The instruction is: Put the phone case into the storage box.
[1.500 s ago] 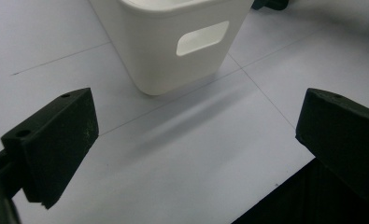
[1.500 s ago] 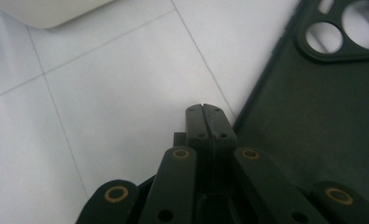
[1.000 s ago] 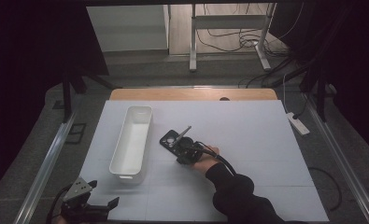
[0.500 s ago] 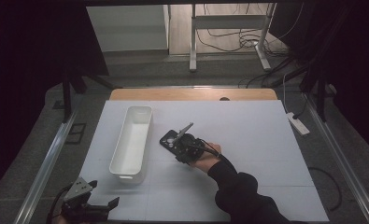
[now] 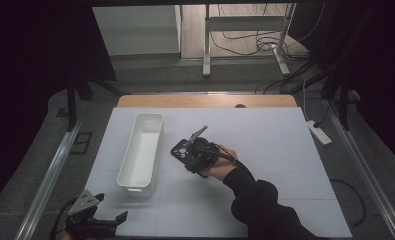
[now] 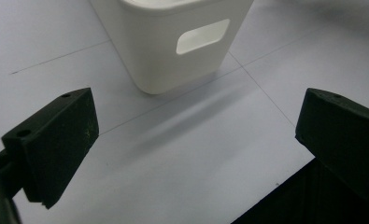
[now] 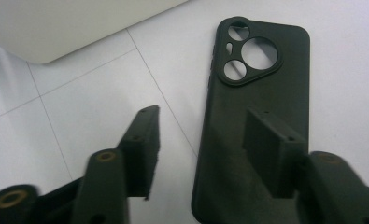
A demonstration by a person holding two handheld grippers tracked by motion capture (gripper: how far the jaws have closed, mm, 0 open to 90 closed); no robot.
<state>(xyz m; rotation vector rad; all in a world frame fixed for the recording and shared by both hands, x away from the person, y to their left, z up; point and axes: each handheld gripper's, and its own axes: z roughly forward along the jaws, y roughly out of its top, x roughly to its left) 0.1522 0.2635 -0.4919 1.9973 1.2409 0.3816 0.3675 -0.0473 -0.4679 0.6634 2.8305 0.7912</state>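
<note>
A black phone case [image 7: 261, 84] with round camera cut-outs lies flat on the white table [image 5: 275, 150], just right of a long white bin [image 5: 128, 156]. My right gripper [image 7: 205, 119] hovers over the case, held by a hand in a dark sleeve. Its jaws have just been opening and stand apart. One jaw is over the case and the other over bare table, and neither pad presses on the case. From above, the case [image 5: 180, 150] peeks out to the left of the right gripper [image 5: 189, 154]. My left gripper [image 5: 111, 207] rests open at the table's near-left corner, facing the bin's end wall [image 6: 173, 51].
The bin's side [image 7: 56, 28] lies close beyond the right gripper's jaws. A white power strip [image 5: 319, 132] sits off the table's right edge. Metal rails run along both sides, and a wooden strip borders the far edge.
The right gripper has lifted a little and its jaws have spread apart. The phone case stays on the table. The left gripper has not moved.
</note>
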